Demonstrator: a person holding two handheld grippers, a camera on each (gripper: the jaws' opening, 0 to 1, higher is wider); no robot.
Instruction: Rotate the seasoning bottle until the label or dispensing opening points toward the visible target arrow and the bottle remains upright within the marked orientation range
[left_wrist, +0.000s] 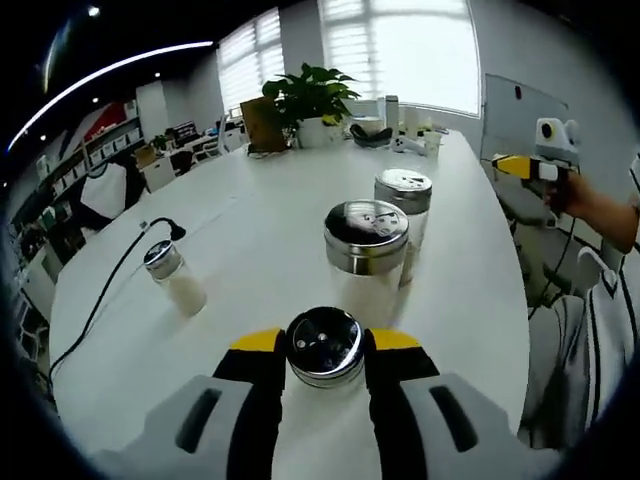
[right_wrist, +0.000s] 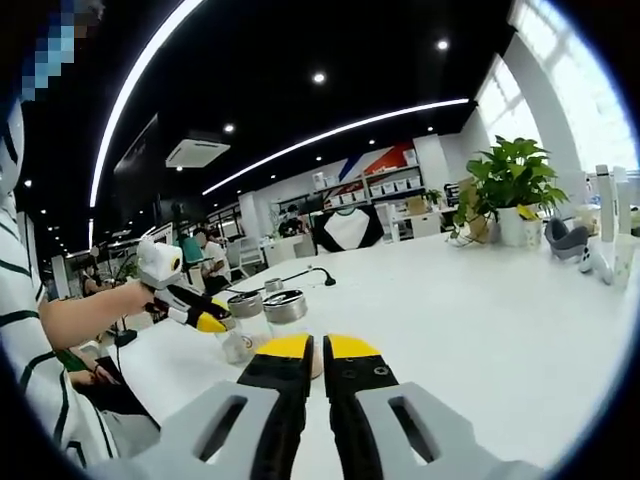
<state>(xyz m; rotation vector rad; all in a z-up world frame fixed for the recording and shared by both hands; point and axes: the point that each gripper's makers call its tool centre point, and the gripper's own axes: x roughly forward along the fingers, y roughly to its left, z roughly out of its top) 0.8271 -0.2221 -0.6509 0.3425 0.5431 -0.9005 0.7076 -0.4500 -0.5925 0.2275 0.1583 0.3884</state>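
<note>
A seasoning bottle (left_wrist: 324, 345) with a perforated metal lid stands upright on the white table (left_wrist: 260, 230), close to the near edge. My left gripper (left_wrist: 324, 350) is shut on it, one yellow-tipped jaw pressing each side of the lid. In the right gripper view the left gripper (right_wrist: 212, 322), held by a person's hand, is at that bottle (right_wrist: 236, 345) on the left. My right gripper (right_wrist: 318, 350) hovers above the table with its jaws shut and nothing between them. It also appears at the far right (left_wrist: 508, 163), off the table's side.
Two more metal-lidded shakers (left_wrist: 366, 240) (left_wrist: 403, 195) stand just behind the held bottle. A small shaker (left_wrist: 172, 272) leans at the left beside a black cable (left_wrist: 105, 300). A potted plant (left_wrist: 310, 100) and small items sit at the far end. People sit in the background.
</note>
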